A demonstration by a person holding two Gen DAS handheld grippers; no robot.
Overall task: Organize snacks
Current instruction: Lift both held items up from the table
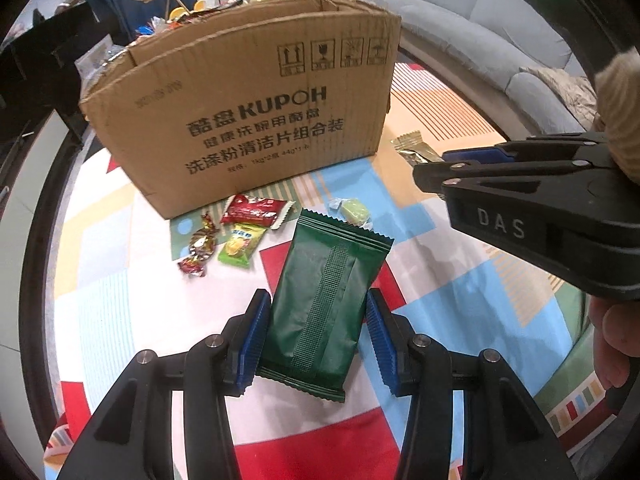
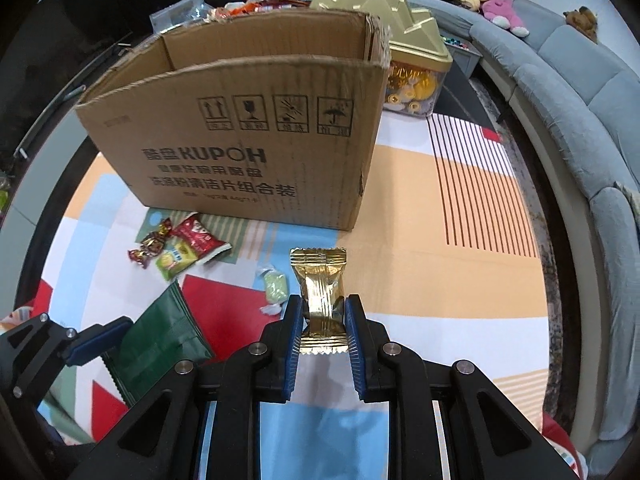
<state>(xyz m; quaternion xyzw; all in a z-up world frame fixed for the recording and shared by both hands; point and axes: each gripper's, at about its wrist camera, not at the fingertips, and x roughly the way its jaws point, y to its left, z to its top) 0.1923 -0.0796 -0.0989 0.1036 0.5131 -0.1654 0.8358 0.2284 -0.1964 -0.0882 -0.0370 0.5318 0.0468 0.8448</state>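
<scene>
Both jaws clamped: left gripper (image 1: 318,336) on green packet (image 1: 326,300), right gripper (image 2: 323,322) on gold candy (image 2: 322,294), long axes pointing toward cardboard box (image 2: 240,140) ahead, right nearer.

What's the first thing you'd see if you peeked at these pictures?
The big brown cardboard box standing open at the back of the colourful mat. In front, the left claw grips a dark green packet, and the right claw pinches a shiny gold snack. Small candies lie by the box.
</scene>
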